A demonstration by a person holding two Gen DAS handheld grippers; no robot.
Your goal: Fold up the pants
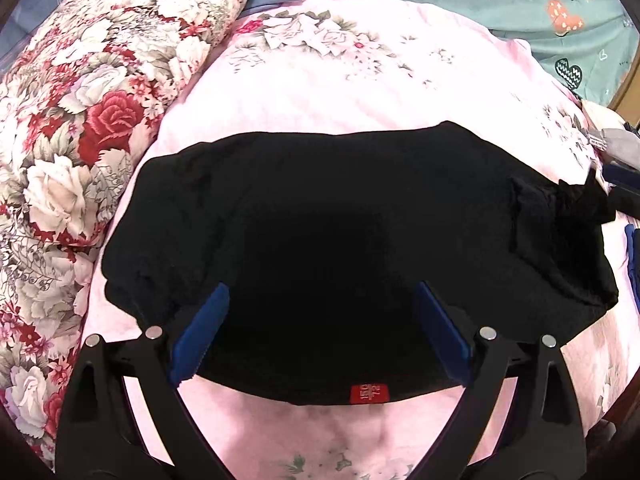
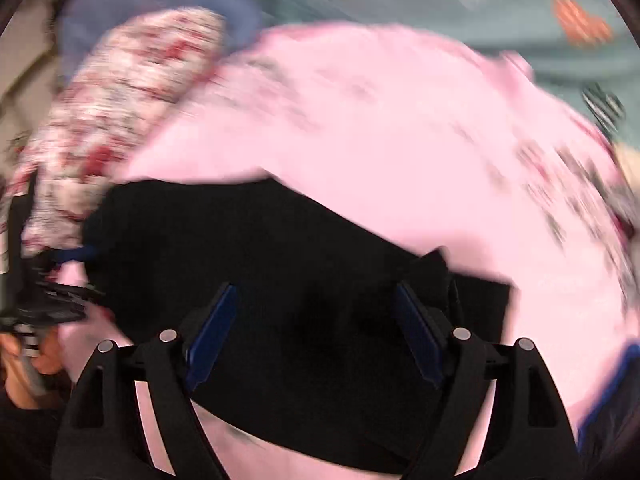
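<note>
Black pants (image 1: 340, 220) lie folded into a broad flat block on a pink flowered sheet (image 1: 320, 92). A small red label (image 1: 369, 393) shows at their near edge. My left gripper (image 1: 320, 288) hovers over the near part of the pants, its blue pads (image 1: 204, 332) wide apart and pressing on nothing. The right wrist view is blurred. In it, the right gripper (image 2: 315, 288) stands open above the right end of the pants (image 2: 240, 248), with nothing between its blue pads (image 2: 416, 332).
A rolled quilt with red and white roses (image 1: 80, 120) borders the pants on the left. A teal blanket with hearts (image 1: 520, 0) lies at the back. Grey and dark items (image 1: 620, 148) and a blue cloth (image 1: 634, 264) sit at the right edge.
</note>
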